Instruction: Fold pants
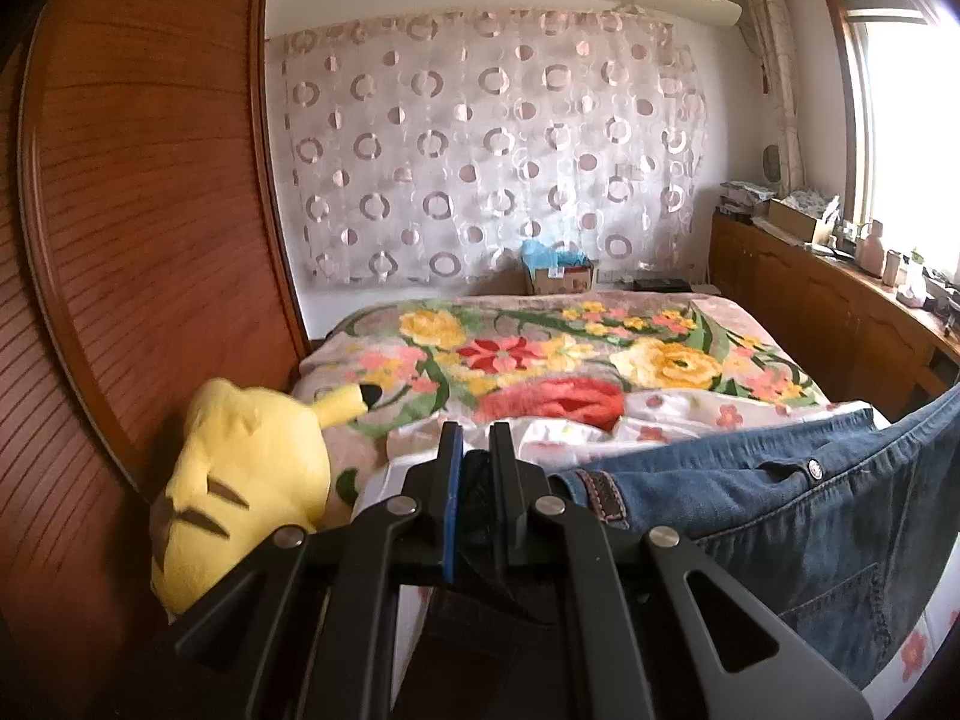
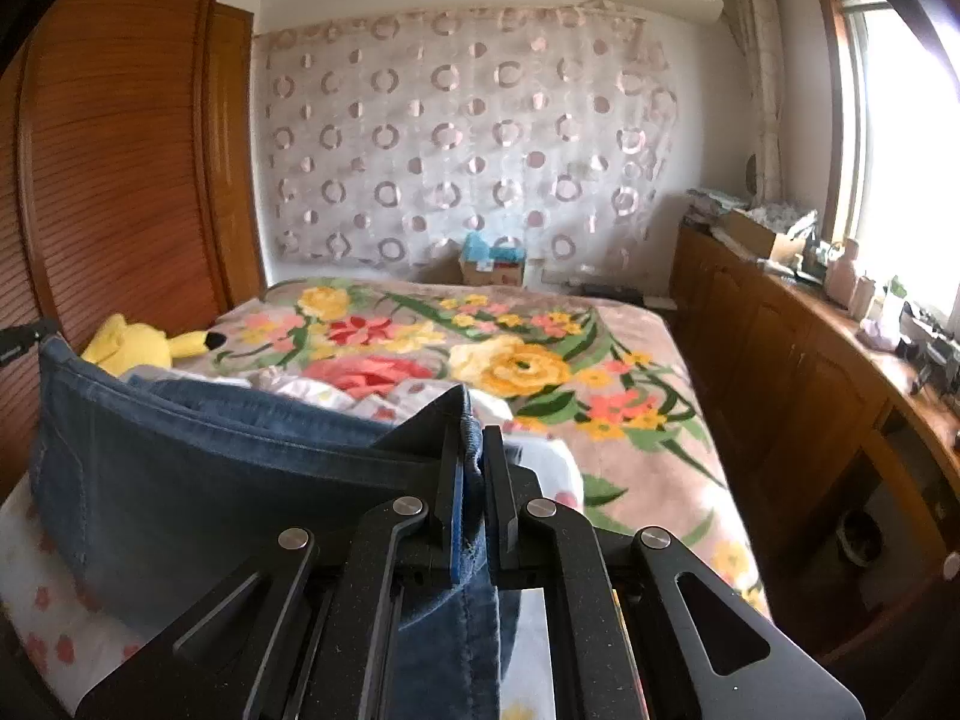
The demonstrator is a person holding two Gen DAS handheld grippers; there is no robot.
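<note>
Left gripper (image 1: pixel 475 450) fingers pinching jeans (image 1: pixel 780 498) waistband; right gripper (image 2: pixel 474 456) fingers pinching opposite waistband end. Denim spans between both, lifted above bed's (image 2: pixel 630 324) near edge.

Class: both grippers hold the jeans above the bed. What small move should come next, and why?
Probably lower both together to lay the jeans flat on the floral blanket. The left gripper and right gripper each pinch denim, and the fabric sags between them, off the bed.
</note>
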